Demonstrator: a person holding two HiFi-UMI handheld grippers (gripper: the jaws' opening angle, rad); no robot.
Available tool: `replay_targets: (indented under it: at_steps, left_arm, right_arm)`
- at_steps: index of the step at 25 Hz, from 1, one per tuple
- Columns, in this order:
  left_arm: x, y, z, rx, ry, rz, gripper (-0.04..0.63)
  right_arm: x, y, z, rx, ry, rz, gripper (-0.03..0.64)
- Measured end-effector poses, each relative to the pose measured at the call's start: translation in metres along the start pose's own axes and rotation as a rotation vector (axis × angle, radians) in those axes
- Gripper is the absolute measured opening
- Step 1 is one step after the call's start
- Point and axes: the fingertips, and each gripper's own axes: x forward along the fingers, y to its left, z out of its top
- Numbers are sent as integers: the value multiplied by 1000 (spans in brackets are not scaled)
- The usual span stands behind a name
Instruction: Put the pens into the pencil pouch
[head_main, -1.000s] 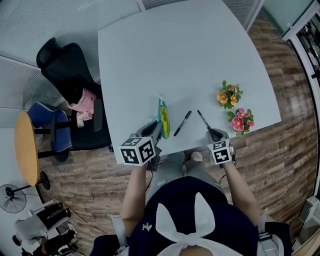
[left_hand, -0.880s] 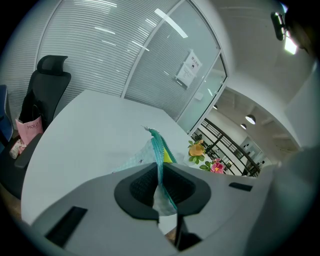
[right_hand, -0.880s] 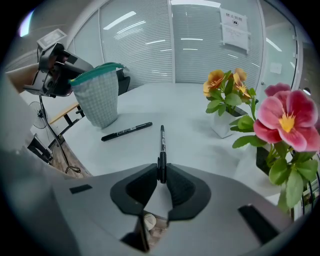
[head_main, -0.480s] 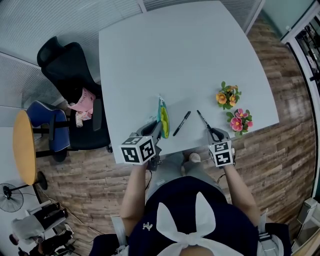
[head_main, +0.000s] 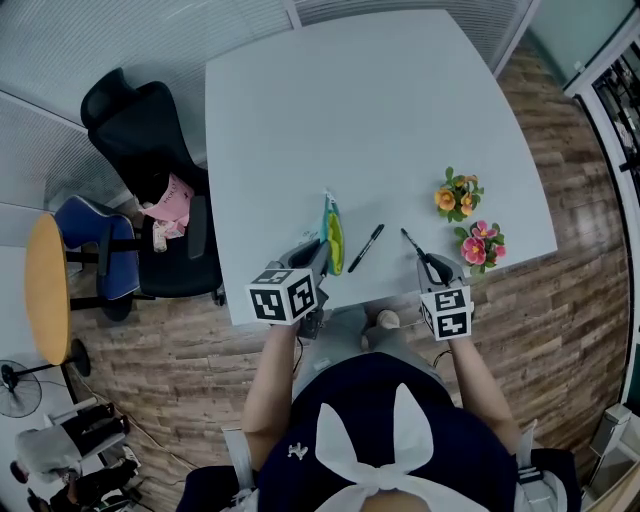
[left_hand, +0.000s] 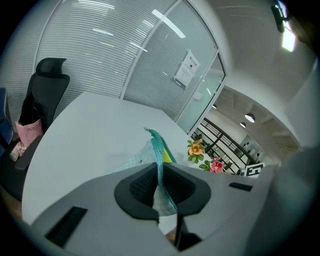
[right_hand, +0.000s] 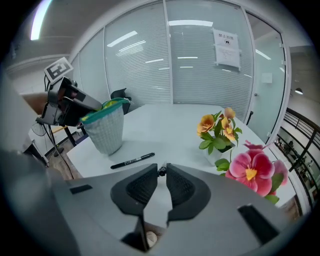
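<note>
The right gripper (head_main: 432, 270), at the near edge of the table (head_main: 380, 100), has its jaws nearly together, pinching the tail end of a black pen (head_main: 412, 243). The left gripper (head_main: 315, 258) is clamped tight on the near edge of the teal pencil pouch (head_main: 333, 238). The held pen sticks out away from the person, its long axis slanting far and left. To do this well, I'd swing it left over the pouch, line it up with the zip opening and dip the nose in while the left gripper holds the mouth upward. A second pen (head_main: 365, 247) lies flat between them, slanting near-left to far-right. The pouch stands on edge, running near to far.
</note>
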Motion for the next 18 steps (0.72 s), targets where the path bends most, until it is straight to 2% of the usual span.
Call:
replay_targets:
  at_steps: [18]
  left_arm:
    - [-1,1,0,12,-8,-6,46]
  right_arm:
    - [-54,2,72,79,-219,9,61]
